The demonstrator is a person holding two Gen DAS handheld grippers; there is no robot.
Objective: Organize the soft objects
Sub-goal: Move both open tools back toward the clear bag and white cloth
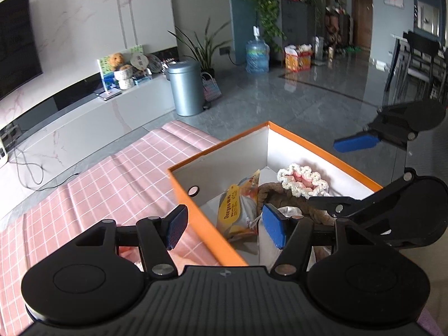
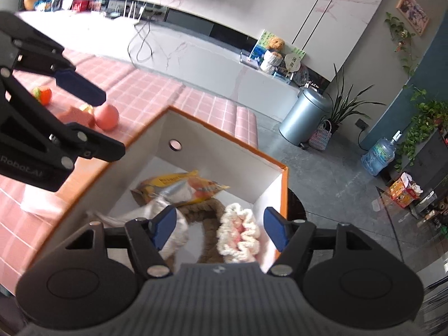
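Left gripper (image 1: 222,228) fills the lower frame, jaws apart and empty, straddling the orange-rimmed box's (image 1: 196,212) wall.

Right gripper (image 2: 219,228) gapes empty at frame bottom above the crocheted scrunchie (image 2: 238,233) and snack packet (image 2: 179,186) inside the box.

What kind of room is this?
Most likely a home living room: a wall-mounted television above a long low cabinet, potted plants, and a water jug on the floor.
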